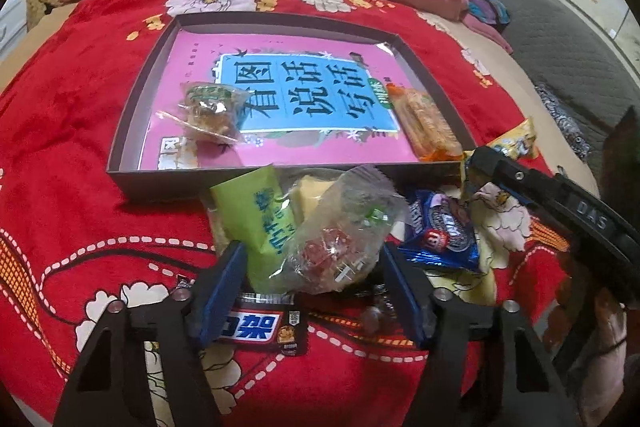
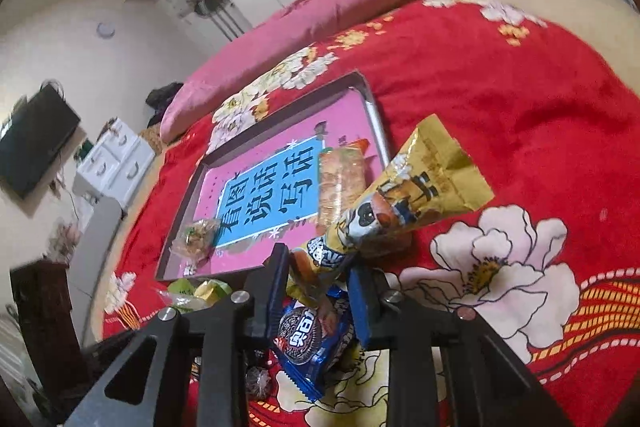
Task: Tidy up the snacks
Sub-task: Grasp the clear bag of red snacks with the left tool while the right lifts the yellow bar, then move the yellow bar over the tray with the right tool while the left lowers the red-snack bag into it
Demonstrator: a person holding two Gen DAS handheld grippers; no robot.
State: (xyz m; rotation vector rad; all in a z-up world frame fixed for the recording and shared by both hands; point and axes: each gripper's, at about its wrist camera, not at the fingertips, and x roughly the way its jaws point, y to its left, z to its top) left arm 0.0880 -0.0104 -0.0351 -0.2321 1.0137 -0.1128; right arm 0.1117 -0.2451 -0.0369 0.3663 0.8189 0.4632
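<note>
The left claw [image 1: 312,291] is built of black plates with triangular cut-outs, and its two fingers carry flat blue pads [image 1: 222,291]. Round silver screw heads sit at the finger joints. The right claw [image 2: 318,291] has the same make: black cut-out plates, blue pads [image 2: 360,303], and silver screws on top of the joints. Seen from the left wrist view, the right claw's [image 1: 560,203] black side bears pale lettering reading "DAS" and a small screw.
</note>
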